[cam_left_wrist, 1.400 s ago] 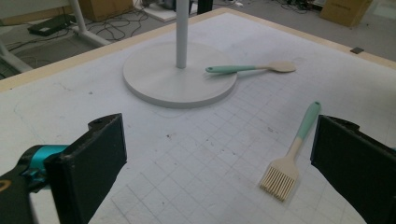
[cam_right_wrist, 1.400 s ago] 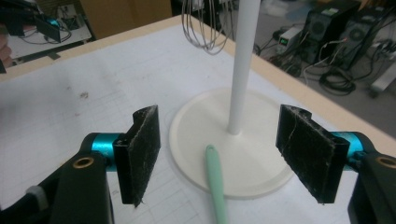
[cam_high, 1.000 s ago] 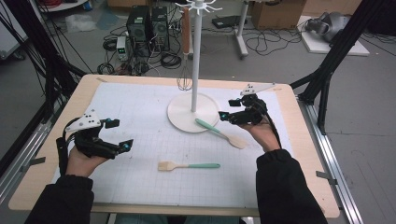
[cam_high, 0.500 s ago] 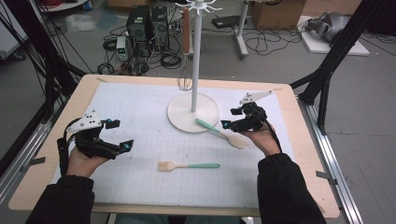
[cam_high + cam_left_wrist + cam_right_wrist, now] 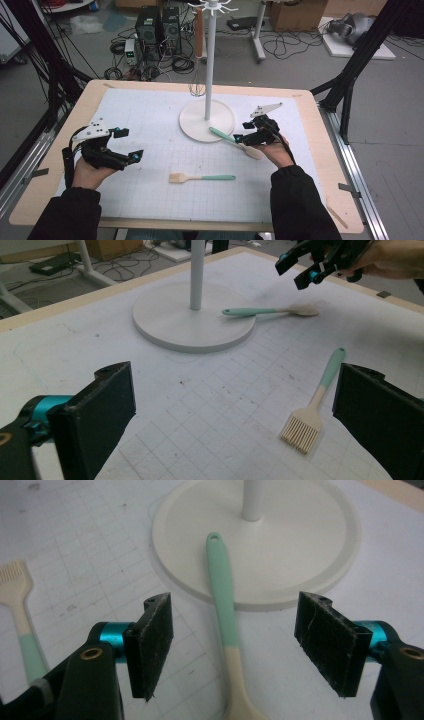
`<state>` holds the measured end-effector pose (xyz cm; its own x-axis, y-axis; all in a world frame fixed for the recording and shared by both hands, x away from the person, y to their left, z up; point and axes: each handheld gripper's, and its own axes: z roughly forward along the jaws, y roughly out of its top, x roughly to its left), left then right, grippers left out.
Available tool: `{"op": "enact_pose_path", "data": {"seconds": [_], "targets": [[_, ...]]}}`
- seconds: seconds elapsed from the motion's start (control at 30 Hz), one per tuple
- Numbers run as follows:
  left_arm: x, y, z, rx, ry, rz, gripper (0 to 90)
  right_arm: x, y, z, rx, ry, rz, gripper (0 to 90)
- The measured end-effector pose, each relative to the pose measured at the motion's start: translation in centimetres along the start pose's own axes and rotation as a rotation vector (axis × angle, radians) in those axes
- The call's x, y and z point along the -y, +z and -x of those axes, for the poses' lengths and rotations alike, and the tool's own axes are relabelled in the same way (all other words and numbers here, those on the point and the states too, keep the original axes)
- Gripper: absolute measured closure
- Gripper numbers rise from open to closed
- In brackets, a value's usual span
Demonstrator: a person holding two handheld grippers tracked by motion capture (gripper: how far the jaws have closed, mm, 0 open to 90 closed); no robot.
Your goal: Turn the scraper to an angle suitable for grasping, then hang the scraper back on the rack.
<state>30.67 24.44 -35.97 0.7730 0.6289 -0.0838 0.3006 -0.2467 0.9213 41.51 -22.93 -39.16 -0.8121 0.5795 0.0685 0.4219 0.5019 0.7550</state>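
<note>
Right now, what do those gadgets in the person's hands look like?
Each gripper, left and right, is black with two flat black jaws on teal-blue fittings, and a grey three-cornered plate sits on top. Black cables trail from them. The person wears dark long sleeves.

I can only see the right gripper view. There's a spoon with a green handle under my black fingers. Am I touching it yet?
Observer: Not yet. In the left gripper view the right gripper hangs in the air above the spoon. Its fingers have just closed a little, with nothing pinched between them.
Operator: What's at the top of the white pole?
Observer: In the high view the stand ends in a ring of hooks.
Operator: Where's my other gripper?
Observer: The left gripper is over the left side of the mat, fingers open, holding nothing.
</note>
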Motion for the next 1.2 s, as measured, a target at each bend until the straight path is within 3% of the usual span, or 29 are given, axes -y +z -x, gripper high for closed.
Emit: {"op": "enact_pose_path", "data": {"seconds": [0.17,0.6,0.87,1.2], "targets": [[0.0,0.0,0.1,-0.001,0.000,-0.004,4.0,0.2,0.7,-0.1,-0.001,-0.020,-0.027,31.4],[0.0,0.0,0.0,0.000,0.001,0.000,4.0,1.7,1.7,0.2,0.003,-0.004,-0.053,35.5],[0.0,-0.1,0.0,0.000,0.001,0.000,4.0,2.0,3.1,0.3,-0.003,-0.020,-0.098,44.3],[0.0,0.0,0.1,0.005,0.003,-0.002,4.0,2.1,3.9,0.4,-0.009,-0.050,-0.135,63.2]]}}
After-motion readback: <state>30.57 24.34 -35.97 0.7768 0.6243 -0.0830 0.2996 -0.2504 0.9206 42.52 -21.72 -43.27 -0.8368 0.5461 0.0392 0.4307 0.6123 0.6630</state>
